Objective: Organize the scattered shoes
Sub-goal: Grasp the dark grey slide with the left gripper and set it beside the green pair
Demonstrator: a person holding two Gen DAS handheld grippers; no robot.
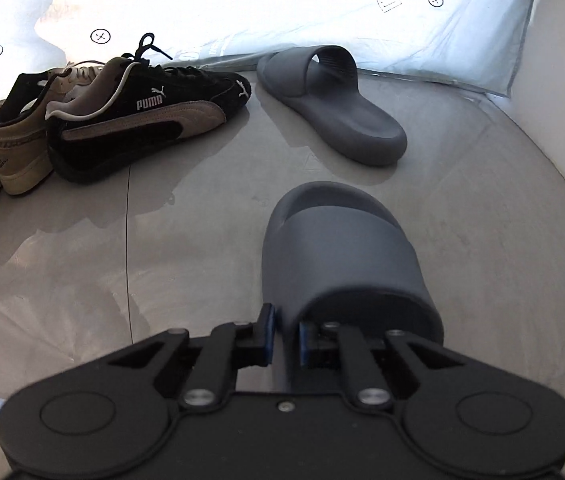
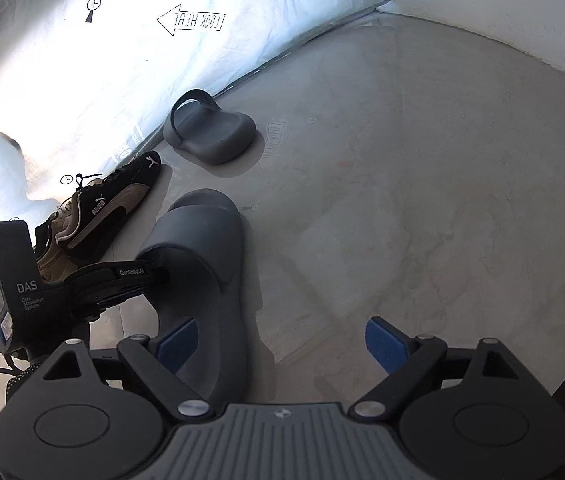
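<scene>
The left gripper [image 1: 284,334] is closed on the near slide [image 1: 342,256]: its blue pads pinch the side edge of the strap, one pad outside the strap wall and one inside the foot opening. The slide extends straight ahead of the fingertips, sole on the grey floor [image 1: 482,240].

The right gripper [image 2: 282,346] stands wide open and holds nothing. Its left pad [image 2: 176,342] hangs over the heel end of the same slide without visibly pressing it; its right pad is over bare floor.

Status, as judged from the layout:
- Black sneaker [image 1: 142,116] and the tan shoes [image 1: 14,144] stand side by side, ahead and left of the left fingertips, heels roughly level. This group appears sorted.
- The far slide [image 1: 330,100] lies ahead of the left fingertips, beyond the held slide, angled, its toe end near the pale cushion [image 1: 322,8].
- The two slides are apart and point in different directions.

Remaining work: bring the held slide alongside its mate, or move both in line with the sneakers. The slide pair is not yet matched.
</scene>
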